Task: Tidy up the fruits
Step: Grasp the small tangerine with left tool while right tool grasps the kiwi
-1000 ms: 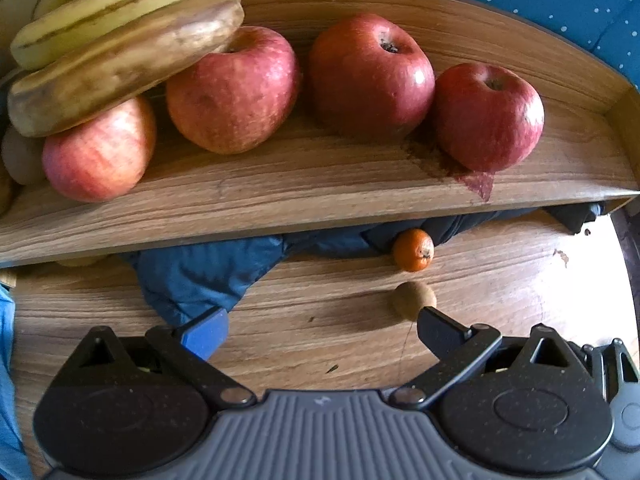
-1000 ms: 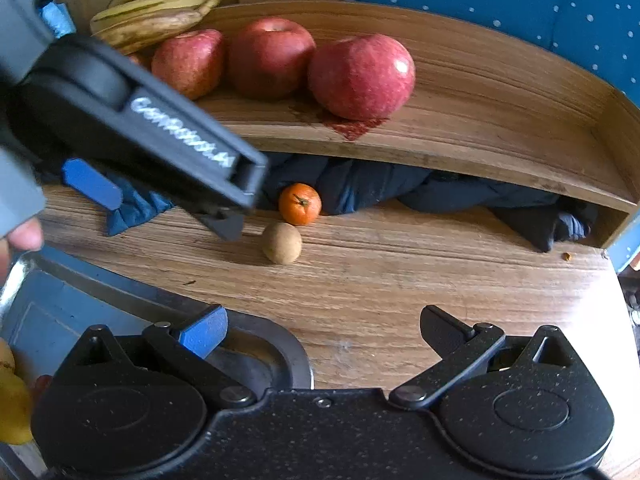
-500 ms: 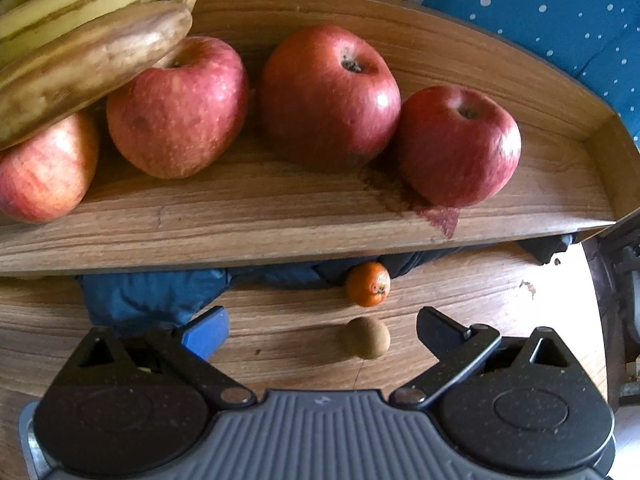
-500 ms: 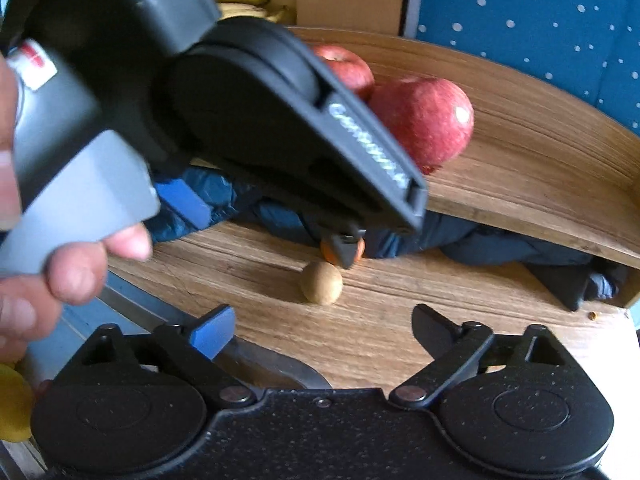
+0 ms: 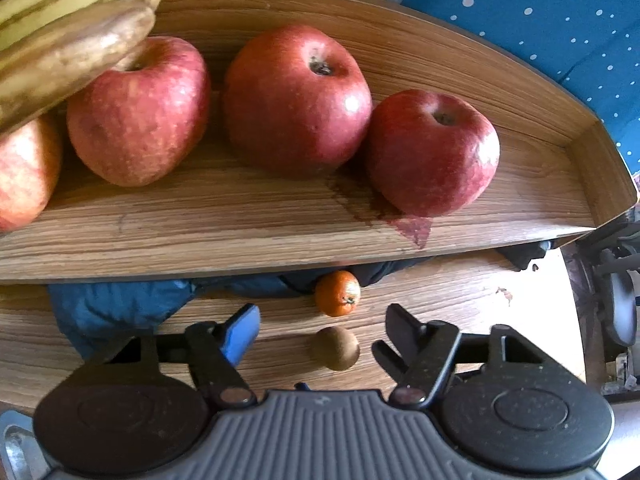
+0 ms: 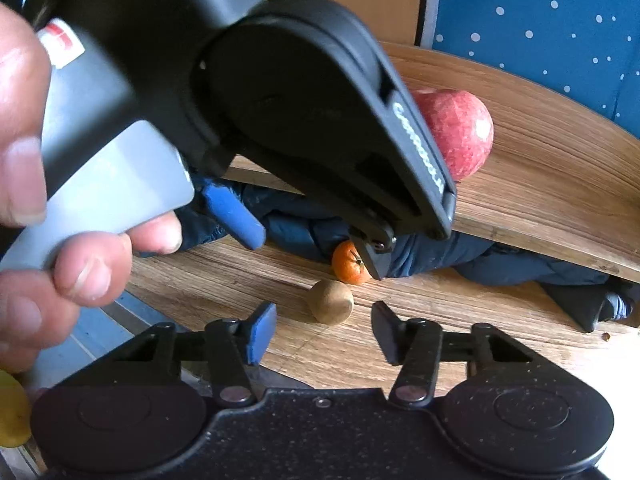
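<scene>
Three red apples (image 5: 296, 100) sit in a row on a raised wooden shelf (image 5: 224, 224), with bananas (image 5: 68, 52) over a fourth apple at the left. On the table below lie a small orange (image 5: 337, 294) and a round brown fruit (image 5: 335, 348). My left gripper (image 5: 320, 336) hovers above the brown fruit, jaws closing, with nothing pressed between them. In the right wrist view a hand (image 6: 80, 272) holds the left gripper (image 6: 308, 244), which covers much of the frame. My right gripper (image 6: 324, 332) points at the brown fruit (image 6: 331, 302) just past its tips, jaws closing on nothing. The orange (image 6: 348, 264) lies behind.
A dark blue jacket (image 5: 120, 308) is bunched under the shelf. A metal tray (image 6: 84, 340) and a yellow fruit (image 6: 12, 412) sit at my lower left. Blue dotted fabric (image 6: 540, 20) stands behind the shelf. A dark chair-like frame (image 5: 616, 304) stands off the table's right edge.
Both grippers' jaws have narrowed from wide open. The left gripper slid right along the shelf, over the small fruits, and now fills more of the right wrist view.
</scene>
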The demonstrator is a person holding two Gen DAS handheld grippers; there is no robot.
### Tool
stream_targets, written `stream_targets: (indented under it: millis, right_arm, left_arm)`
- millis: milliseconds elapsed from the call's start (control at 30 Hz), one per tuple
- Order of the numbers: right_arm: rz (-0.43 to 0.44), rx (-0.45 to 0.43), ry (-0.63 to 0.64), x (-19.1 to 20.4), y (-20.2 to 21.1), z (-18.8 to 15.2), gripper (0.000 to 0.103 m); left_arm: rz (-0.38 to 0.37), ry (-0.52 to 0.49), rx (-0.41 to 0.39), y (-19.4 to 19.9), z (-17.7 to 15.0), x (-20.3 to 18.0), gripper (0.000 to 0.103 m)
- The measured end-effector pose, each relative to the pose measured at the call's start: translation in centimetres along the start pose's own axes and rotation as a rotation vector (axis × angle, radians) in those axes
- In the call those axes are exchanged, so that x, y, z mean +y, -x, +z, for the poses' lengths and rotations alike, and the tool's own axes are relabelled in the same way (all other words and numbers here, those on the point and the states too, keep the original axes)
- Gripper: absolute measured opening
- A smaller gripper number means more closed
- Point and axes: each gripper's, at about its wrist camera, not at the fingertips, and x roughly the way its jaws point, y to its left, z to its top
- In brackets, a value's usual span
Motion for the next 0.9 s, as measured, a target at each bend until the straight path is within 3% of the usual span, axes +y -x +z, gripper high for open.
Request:
stream_targets:
  millis: [333,667,900]
  right_arm:
    - [0.000,0.006,0.004,-0.2,-0.1,0.0,0.038]
    - [0.005,0.006,0.002,-0.2,0.4,0.3,0.028]
    - [0.015,0.006,0.011,-0.1,0.6,0.5,0.027]
  left_arm:
    - [-0.009,0.004,0.008,-1.5,0.1,-0.6,0.041]
    - [-0.028,0.021,0.026,-2.7,0.2,-1.0,0.027]
    - [-0.033,0.030,0.022,-2.8,0.1,-1.0,0.025]
